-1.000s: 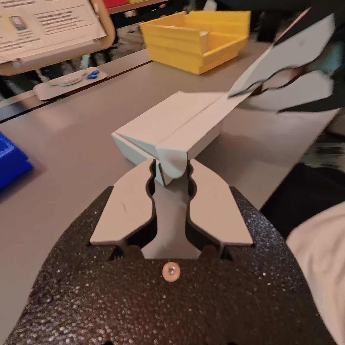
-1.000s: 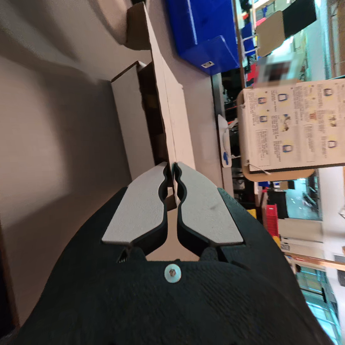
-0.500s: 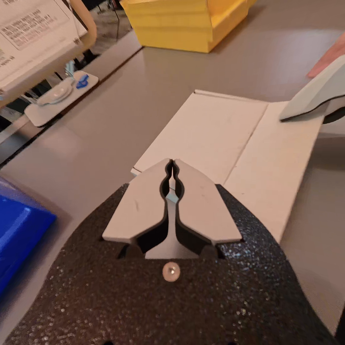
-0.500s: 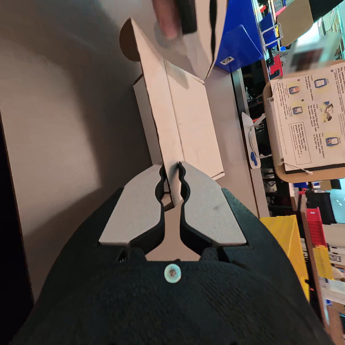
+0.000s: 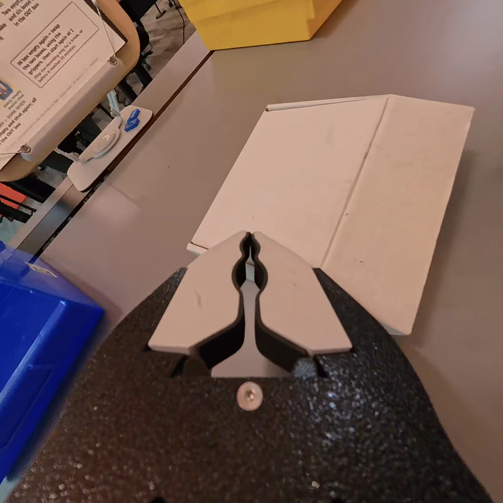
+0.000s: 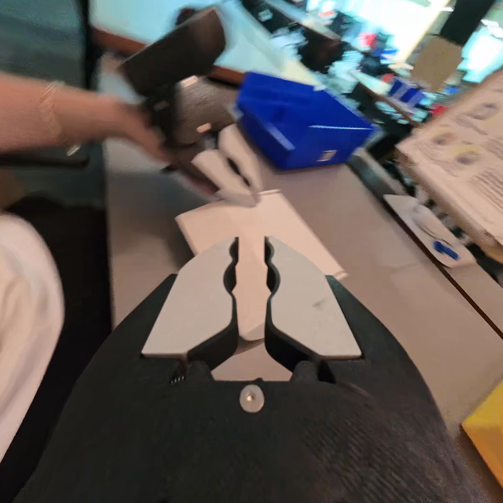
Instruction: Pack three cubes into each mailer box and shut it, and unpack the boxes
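Observation:
A white mailer box (image 5: 299,177) lies flat on the grey table with its lid down; its front flap (image 5: 394,204) sticks out to the right, off the box. My left gripper (image 5: 250,234) is shut, with its tips on the near left corner of the lid. In the blurred right wrist view the box (image 6: 285,231) lies ahead. My right gripper (image 6: 251,239) is open, with the rounded end of the flap (image 6: 250,313) lying between its fingers. The left gripper (image 6: 251,194) shows at the box's far end, held by a hand. No cubes are in view.
A blue bin (image 5: 40,340) stands close on the left and also shows in the right wrist view (image 6: 299,122). A yellow bin (image 5: 258,21) stands at the back. An instruction board (image 5: 54,54) on a white base (image 5: 109,141) stands past the table's far edge. A person's arm (image 6: 68,117) reaches in. My right fingertips sit around 15 centimeters from my left ones.
The lid has swung down from upright onto the box. My left gripper shut and moved onto the lid's corner. My right gripper has opened off the flap and swung round.

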`<action>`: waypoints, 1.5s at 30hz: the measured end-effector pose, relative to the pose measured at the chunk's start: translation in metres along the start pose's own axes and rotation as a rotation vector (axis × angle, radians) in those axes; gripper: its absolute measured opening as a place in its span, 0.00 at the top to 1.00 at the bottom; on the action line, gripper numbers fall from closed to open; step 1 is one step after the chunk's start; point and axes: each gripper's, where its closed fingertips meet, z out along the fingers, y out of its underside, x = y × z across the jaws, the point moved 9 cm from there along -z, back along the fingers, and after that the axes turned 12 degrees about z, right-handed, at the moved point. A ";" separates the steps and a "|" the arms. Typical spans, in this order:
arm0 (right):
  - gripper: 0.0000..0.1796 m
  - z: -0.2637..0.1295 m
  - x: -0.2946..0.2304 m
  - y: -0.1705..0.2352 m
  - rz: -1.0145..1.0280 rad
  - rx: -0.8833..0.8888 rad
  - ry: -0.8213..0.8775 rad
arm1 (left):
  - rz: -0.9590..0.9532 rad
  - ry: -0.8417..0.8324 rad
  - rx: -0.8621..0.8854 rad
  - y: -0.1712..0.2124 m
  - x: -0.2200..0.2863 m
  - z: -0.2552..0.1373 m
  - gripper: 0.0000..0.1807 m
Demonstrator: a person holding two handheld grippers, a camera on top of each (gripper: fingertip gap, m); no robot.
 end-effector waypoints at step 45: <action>1.00 0.034 0.126 0.073 0.841 -0.236 -0.262 | 1.305 -0.068 0.236 -0.021 -0.020 0.047 0.49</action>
